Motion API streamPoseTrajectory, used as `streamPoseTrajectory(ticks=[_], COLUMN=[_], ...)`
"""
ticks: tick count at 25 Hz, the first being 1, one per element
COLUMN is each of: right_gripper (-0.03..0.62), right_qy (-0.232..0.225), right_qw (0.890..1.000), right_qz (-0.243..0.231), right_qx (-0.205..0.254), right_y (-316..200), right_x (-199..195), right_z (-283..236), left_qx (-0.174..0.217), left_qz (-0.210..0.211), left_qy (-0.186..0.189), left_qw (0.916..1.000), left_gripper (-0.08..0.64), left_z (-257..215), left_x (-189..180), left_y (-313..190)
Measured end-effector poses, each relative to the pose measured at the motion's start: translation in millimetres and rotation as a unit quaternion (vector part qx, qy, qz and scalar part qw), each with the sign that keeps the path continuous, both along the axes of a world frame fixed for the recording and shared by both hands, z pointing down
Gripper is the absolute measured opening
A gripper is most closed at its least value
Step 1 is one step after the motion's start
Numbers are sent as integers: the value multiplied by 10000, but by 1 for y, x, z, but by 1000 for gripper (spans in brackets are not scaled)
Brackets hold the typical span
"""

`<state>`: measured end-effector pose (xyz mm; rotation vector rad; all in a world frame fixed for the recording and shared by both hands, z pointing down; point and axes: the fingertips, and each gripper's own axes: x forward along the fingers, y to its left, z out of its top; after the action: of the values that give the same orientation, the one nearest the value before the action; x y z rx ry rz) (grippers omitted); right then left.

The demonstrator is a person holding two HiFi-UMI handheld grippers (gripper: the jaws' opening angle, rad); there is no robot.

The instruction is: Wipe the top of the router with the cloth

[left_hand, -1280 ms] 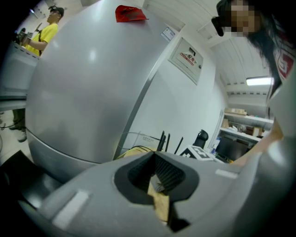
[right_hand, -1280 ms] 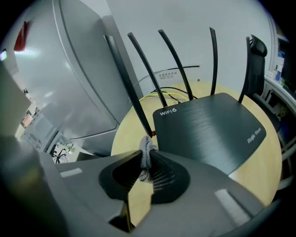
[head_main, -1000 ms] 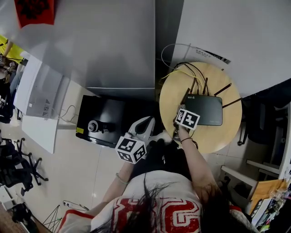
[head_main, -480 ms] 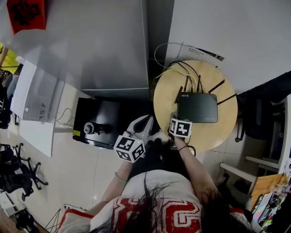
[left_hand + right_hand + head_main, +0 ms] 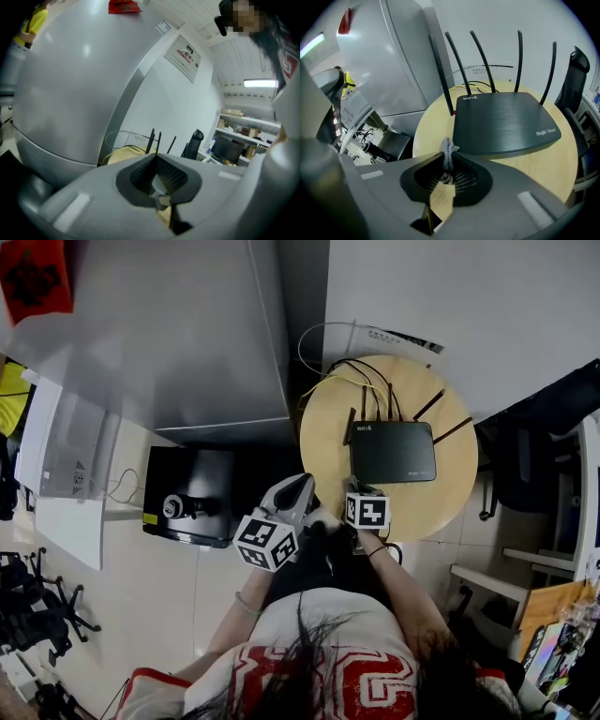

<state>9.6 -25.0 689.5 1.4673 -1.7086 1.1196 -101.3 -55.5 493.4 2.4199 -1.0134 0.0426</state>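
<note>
Round table (image 5: pixel 323 442), router (image 5: pixel 392 452), right claw (image 5: pixel 449 163) pinching mostly hidden cloth (image 5: pixel 448 149)

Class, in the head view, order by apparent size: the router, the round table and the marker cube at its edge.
1. round table
2. router
3. marker cube, which is nearer the camera yet looks smallest.
</note>
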Motion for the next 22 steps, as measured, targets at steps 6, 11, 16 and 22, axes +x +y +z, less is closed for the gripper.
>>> streamPoseTrajectory(ticks=[6,11,16,22], right_gripper=[38,38,38,38], right_qy=[-77,-84,-324,-550], right_qw=[9999,9996,9978,9873], right_qz=[-95,252,218,412], right_qx=[88,-45,541,1429], right_y=[12,33,29,14], right_x=[13,49,61,77], right_z=[-5,3,-29,-84], left_qx=[22,30,69,150], left_qz=[56,98,176,322], left_qy=[14,-1,-32,-91], left_qw=[10000,9999,9998,9993], left_gripper=[2,2,2,2], left_z=[-1,-1,-3,-7], left_x=[13,23,35,54], left_y=[3,3,5,7])
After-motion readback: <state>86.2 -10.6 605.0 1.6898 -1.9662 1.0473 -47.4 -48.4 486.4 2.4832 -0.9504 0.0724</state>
